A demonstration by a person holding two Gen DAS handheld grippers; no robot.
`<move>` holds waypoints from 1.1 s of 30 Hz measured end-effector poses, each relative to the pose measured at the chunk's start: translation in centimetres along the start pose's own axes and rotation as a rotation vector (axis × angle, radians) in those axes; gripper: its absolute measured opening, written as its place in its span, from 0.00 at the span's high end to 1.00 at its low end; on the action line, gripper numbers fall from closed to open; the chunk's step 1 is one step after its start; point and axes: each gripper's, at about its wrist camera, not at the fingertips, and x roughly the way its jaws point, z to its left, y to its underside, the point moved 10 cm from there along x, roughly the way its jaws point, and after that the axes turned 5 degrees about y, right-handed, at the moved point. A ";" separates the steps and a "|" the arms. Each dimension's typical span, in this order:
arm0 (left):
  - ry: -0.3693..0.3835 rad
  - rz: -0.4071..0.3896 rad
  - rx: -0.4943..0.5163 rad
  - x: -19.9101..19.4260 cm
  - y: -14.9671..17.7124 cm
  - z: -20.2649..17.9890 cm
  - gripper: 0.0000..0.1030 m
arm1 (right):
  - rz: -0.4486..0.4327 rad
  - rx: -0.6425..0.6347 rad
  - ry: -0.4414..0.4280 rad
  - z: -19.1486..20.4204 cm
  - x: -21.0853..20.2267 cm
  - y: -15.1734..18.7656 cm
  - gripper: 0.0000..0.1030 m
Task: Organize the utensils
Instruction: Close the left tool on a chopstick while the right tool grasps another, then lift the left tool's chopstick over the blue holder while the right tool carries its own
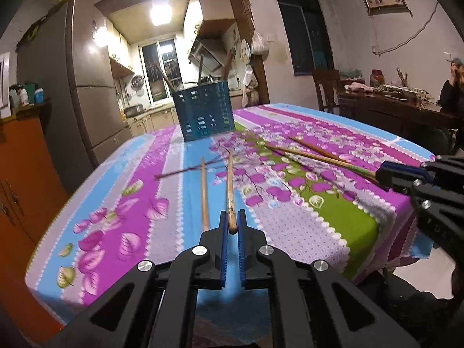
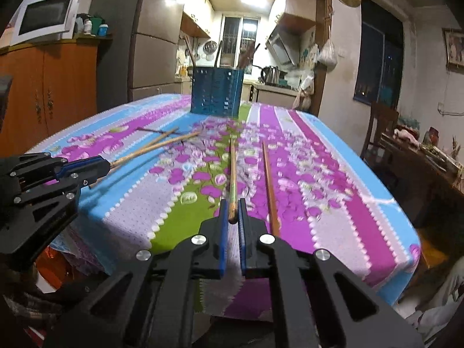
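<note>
In the left wrist view my left gripper (image 1: 232, 217) is shut on the near end of a worn wooden chopstick (image 1: 230, 185) that points toward the blue slotted utensil basket (image 1: 203, 110). A second chopstick (image 1: 204, 194) lies just left of it, and a thin dark stick (image 1: 185, 171) lies across both. In the right wrist view my right gripper (image 2: 233, 206) is shut on another chopstick (image 2: 232, 168), held above the flowered tablecloth (image 2: 333, 191). A loose chopstick (image 2: 269, 185) lies to its right. The basket (image 2: 216, 91) stands at the table's far side and holds several utensils.
The table's near edge runs just under both grippers. An orange cabinet (image 1: 26, 179) and a fridge (image 1: 87, 66) stand to the left. A chair (image 1: 326, 87) and a dark cluttered side table (image 1: 400, 101) stand to the right, where a person (image 1: 452, 87) sits.
</note>
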 end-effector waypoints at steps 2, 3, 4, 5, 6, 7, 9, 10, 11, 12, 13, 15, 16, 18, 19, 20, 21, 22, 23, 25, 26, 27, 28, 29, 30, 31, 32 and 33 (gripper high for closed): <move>0.004 -0.002 -0.018 -0.4 -0.5 0.6 0.93 | -0.019 0.002 -0.016 -0.2 -0.7 -0.9 0.95; 0.012 0.001 -0.034 -0.6 -0.8 0.9 0.93 | -0.030 0.002 -0.023 -0.3 -1.0 -1.3 0.95; 0.020 0.001 -0.050 -0.8 -1.1 1.2 0.93 | -0.048 -0.002 -0.026 -0.4 -1.5 -2.0 0.95; 0.023 -0.006 -0.061 -1.1 -1.7 1.7 0.93 | -0.064 -0.005 -0.029 -0.5 -2.0 -2.7 0.95; 0.023 -0.011 -0.062 -1.5 -2.1 1.9 0.93 | -0.076 -0.005 -0.036 -0.7 -2.4 -3.2 0.95; 0.025 -0.018 -0.060 -1.8 -2.6 2.0 0.93 | -0.094 -0.004 -0.045 -0.9 -3.0 -4.0 0.95; 0.043 -0.042 -0.056 -2.9 -4.2 2.3 0.93 | -0.120 -0.009 -0.051 -1.1 -3.8 -5.4 0.95; 0.048 -0.050 -0.053 -3.2 -4.7 2.3 0.93 | -0.133 -0.009 -0.055 -1.3 -4.2 -6.1 0.95; 0.059 -0.064 -0.049 -3.8 -5.7 2.4 0.93 | -0.144 -0.004 -0.062 -1.5 -4.6 -6.8 0.95; 0.068 -0.071 -0.049 -4.1 -6.3 2.4 0.93 | -0.158 0.003 -0.071 -1.8 -5.0 -7.7 0.95; 0.076 -0.081 -0.050 -4.5 -7.0 2.5 0.93 | -0.166 0.007 -0.075 -1.9 -5.2 -8.1 0.95; 0.097 -0.101 -0.053 -5.2 -8.7 2.8 0.93 | -0.189 0.013 -0.085 -2.3 -5.8 -9.3 0.95; 0.103 -0.109 -0.056 -5.5 -9.4 2.9 0.93 | -0.199 0.012 -0.092 -2.4 -6.0 -10.0 0.95; 0.121 -0.125 -0.063 -6.1 -11.0 3.1 0.93 | -0.215 0.009 -0.102 -2.5 -6.3 -11.1 0.96; 0.130 -0.130 -0.066 -6.3 -11.7 3.3 0.93 | -0.220 0.006 -0.113 -2.5 -6.4 -11.8 0.96; 0.143 -0.137 -0.073 -6.6 -12.5 3.5 0.93 | -0.225 0.004 -0.119 -2.5 -6.5 -12.2 0.96; 0.159 -0.144 -0.081 -6.7 -13.4 3.7 0.93 | -0.229 0.002 -0.125 -2.6 -6.6 -12.8 0.96; 0.167 -0.147 -0.085 -6.8 -13.8 3.8 0.93 | -0.228 -0.006 -0.136 -2.6 -6.5 -13.5 0.96; 0.183 -0.150 -0.094 -6.9 -14.5 4.0 0.93 | -0.227 -0.006 -0.140 -2.6 -6.4 -13.8 0.96; 0.217 -0.146 -0.116 -6.8 -15.5 4.3 0.93 | -0.215 -0.001 -0.154 -2.7 -6.0 -14.5 0.96; 0.233 -0.142 -0.127 -6.7 -15.9 4.3 0.93 | -0.208 0.004 -0.159 -2.7 -5.7 -14.9 0.96; 0.250 -0.137 -0.137 -6.6 -16.3 4.4 0.93 | -0.203 0.008 -0.165 -2.8 -5.6 -15.2 0.96; 0.265 -0.131 -0.145 -6.5 -16.5 4.4 0.93 | -0.198 0.013 -0.174 -2.7 -5.4 -15.7 0.96; 0.276 -0.126 -0.149 -6.3 -16.9 4.5 0.93 | -0.194 0.014 -0.181 -2.7 -5.3 -16.0 0.96; 0.278 -0.124 -0.146 -6.2 -17.1 4.5 0.93 | -0.189 0.014 -0.186 -2.7 -5.2 -16.3 0.95; 0.269 -0.123 -0.138 -6.0 -17.4 4.5 0.93 | -0.182 0.014 -0.189 -2.7 -5.0 -16.6 0.95; 0.266 -0.121 -0.131 -5.8 -17.6 4.5 0.93 | -0.175 0.015 -0.194 -2.7 -4.8 -16.9 0.95; 0.267 -0.116 -0.129 -5.6 -17.6 4.6 0.93 | -0.165 0.018 -0.199 -2.7 -4.5 -17.2 0.96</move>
